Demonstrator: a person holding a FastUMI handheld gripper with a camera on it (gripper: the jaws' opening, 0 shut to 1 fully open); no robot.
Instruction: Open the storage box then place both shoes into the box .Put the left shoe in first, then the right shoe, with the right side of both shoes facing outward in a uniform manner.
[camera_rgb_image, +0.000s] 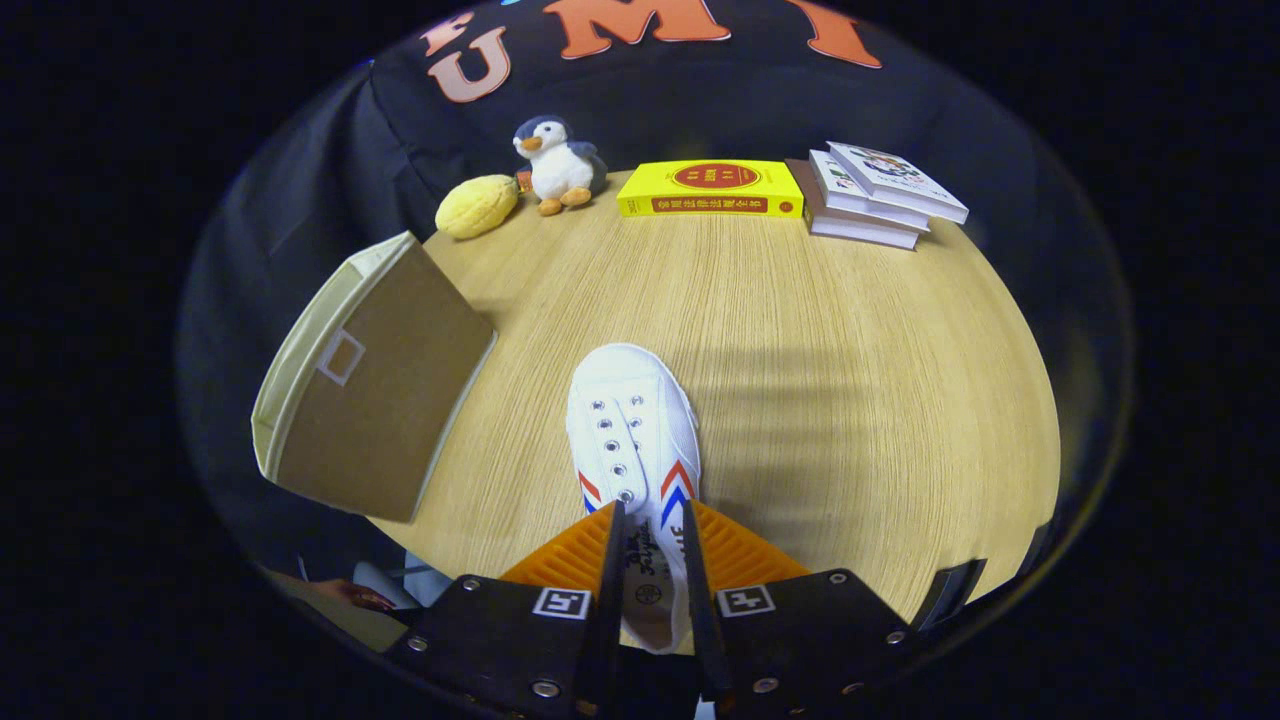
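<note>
A white canvas shoe (632, 430) with red and blue chevrons on its sides points its toe away from me over the wooden table (850, 380). My gripper (650, 520) is shut on the shoe: both orange-backed fingers (612, 550) press the sides of its rear half, and the insole shows between them. Left of the shoe stands the storage box (375, 385), tan fabric with cream edging and a small label window on its near panel. Whether the shoe rests on the table or hangs just above it, I cannot tell.
Along the table's far edge sit a yellow plush (477, 206), a penguin toy (556, 165), a yellow book (711, 188) and a stack of white books (875, 195). Bare wood stretches right of the shoe.
</note>
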